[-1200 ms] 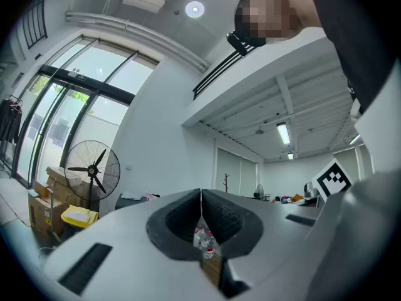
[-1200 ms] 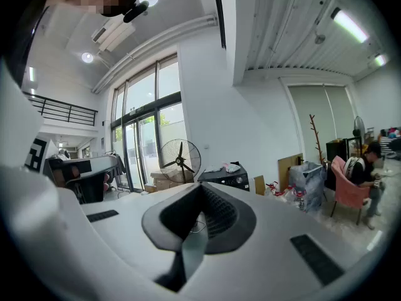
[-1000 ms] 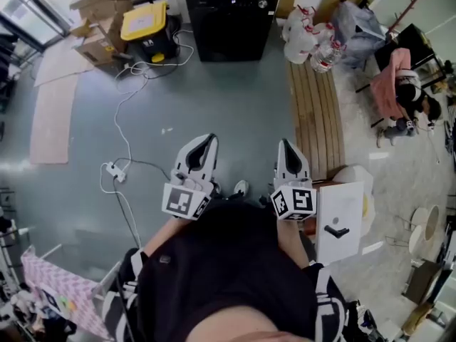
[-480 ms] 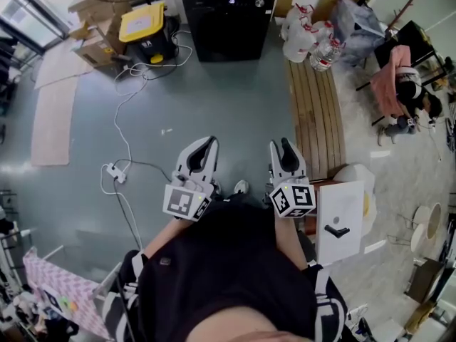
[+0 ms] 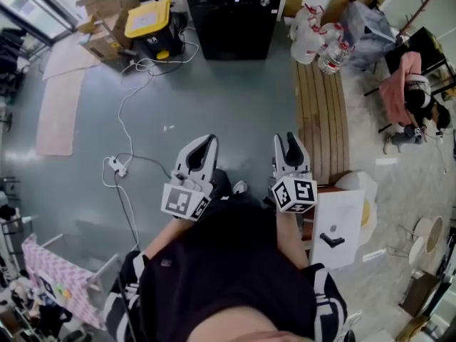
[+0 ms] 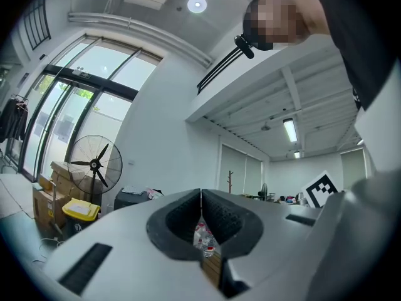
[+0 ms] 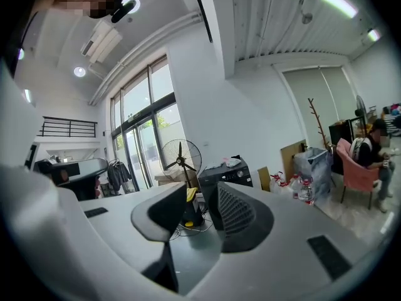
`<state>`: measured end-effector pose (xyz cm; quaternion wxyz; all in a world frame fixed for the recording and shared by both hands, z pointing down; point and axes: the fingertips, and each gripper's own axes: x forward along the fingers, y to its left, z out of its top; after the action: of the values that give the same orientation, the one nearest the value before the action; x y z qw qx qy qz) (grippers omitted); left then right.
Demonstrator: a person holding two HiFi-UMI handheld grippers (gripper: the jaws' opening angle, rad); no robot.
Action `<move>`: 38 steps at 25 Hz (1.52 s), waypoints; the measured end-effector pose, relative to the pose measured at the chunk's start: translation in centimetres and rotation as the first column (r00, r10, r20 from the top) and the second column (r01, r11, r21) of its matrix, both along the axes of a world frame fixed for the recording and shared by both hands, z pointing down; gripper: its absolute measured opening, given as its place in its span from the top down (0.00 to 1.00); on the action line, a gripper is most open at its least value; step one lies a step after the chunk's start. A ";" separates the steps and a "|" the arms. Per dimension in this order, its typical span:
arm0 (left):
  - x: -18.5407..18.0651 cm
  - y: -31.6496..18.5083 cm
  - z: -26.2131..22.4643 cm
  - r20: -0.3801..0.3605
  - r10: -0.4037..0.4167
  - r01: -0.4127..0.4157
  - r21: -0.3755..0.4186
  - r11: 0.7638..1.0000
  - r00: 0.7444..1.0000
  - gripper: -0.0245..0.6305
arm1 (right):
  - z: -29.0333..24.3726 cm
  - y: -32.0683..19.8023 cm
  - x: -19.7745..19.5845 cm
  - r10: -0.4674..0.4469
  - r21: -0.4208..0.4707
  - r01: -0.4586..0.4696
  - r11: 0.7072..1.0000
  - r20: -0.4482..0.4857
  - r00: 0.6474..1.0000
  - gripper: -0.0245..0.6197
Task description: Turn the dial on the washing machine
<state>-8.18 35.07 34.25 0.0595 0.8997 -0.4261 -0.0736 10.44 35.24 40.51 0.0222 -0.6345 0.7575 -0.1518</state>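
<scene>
Nearby, a shut yellow-lidded bin flanks the washing machine.

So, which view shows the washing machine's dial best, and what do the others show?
The right gripper view: the dial faces the camera on the front of the washing machine. The head view shows the dial as a small pale disc from above. The left gripper view shows only the machine's dark body, no dial.

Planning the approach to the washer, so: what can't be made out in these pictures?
- dial: too small in the head view and the right gripper view to read its setting.
- washing machine: its top is cut off by the head view's upper edge.
- water bottles: labels too small, head view.
</scene>
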 end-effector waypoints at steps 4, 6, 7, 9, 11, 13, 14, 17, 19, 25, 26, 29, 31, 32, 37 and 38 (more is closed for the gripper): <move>0.7 -2.2 0.6 0.004 -0.013 0.013 -0.017 1.000 1.000 0.93 | 0.5 -2.2 0.5 -0.017 -0.012 0.017 1.000 0.007 1.000 0.71; 1.3 -4.1 1.2 -0.004 -0.014 0.014 -0.029 0.999 1.000 0.93 | 1.0 -3.8 0.9 -0.021 -0.020 0.021 1.000 0.005 1.000 0.71; 1.7 -5.1 1.5 -0.007 -0.014 0.013 -0.033 0.999 1.000 0.93 | 1.4 -4.7 1.1 -0.021 -0.024 0.022 0.999 0.004 1.000 0.71; 2.5 -7.4 2.0 -0.013 -0.013 0.012 -0.033 0.999 1.000 0.93 | 2.1 -6.8 1.7 -0.020 -0.031 0.020 0.999 0.003 1.000 0.71; 3.1 -10.6 2.3 -0.018 -0.013 0.012 -0.029 1.000 1.000 0.93 | 2.6 -9.7 2.2 -0.017 -0.039 0.017 0.999 -0.002 1.000 0.71; 3.3 -14.2 2.2 -0.021 -0.012 0.011 -0.028 1.000 1.000 0.93 | 2.8 -13.0 2.6 -0.012 -0.046 0.012 0.999 -0.007 1.000 0.71; 3.3 -16.1 2.1 -0.023 -0.010 0.010 -0.026 1.000 1.000 0.93 | 2.8 -14.6 2.7 -0.009 -0.049 0.009 0.999 -0.009 1.000 0.71; 3.7 -21.7 1.7 -0.027 0.007 -0.008 -0.015 1.000 1.000 0.93 | 2.7 -20.2 3.1 -0.002 -0.058 0.001 0.998 -0.020 1.000 0.71; 3.9 -25.2 1.2 -0.035 0.027 -0.027 -0.011 1.000 0.999 0.93 | 2.4 -23.8 3.3 0.004 -0.063 -0.006 0.998 -0.032 0.999 0.69; 3.8 -34.6 -0.3 -0.036 0.055 -0.054 0.027 0.998 0.998 0.93 | 2.0 -33.5 4.1 0.023 -0.067 -0.022 0.998 0.009 1.000 0.69; 3.8 -35.7 -0.4 -0.036 0.056 -0.055 0.026 0.998 0.998 0.93 | 2.2 -34.8 4.2 0.027 -0.074 -0.025 0.997 0.028 0.999 0.68; 4.0 -38.4 -0.5 -0.030 0.051 -0.051 0.021 0.998 0.998 0.93 | 3.3 -38.6 4.9 0.030 -0.108 -0.023 0.994 0.070 0.997 0.67; 4.2 -40.3 -0.2 -0.027 0.050 -0.050 0.013 0.999 0.998 0.93 | 4.2 -41.5 5.3 0.029 -0.124 -0.017 0.992 0.094 0.995 0.65; 4.3 -41.2 0.1 -0.026 0.050 -0.049 0.005 0.999 0.998 0.93 | 4.7 -42.8 5.5 0.029 -0.130 -0.015 0.991 0.106 0.994 0.64; 5.5 -45.2 1.4 -0.018 0.039 -0.040 -0.036 0.999 0.999 0.93 | 7.9 -50.0 7.4 0.036 -0.166 -0.014 0.986 0.131 0.991 0.61; 5.8 -46.3 1.7 -0.019 0.034 -0.035 -0.045 0.998 0.999 0.93 | 8.6 -51.8 7.9 0.038 -0.173 -0.016 0.985 0.129 0.991 0.61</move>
<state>-2.39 -11.18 35.94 0.0851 0.9045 -0.4117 -0.0712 18.32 -16.56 49.11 0.0196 -0.6329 0.7298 -0.2579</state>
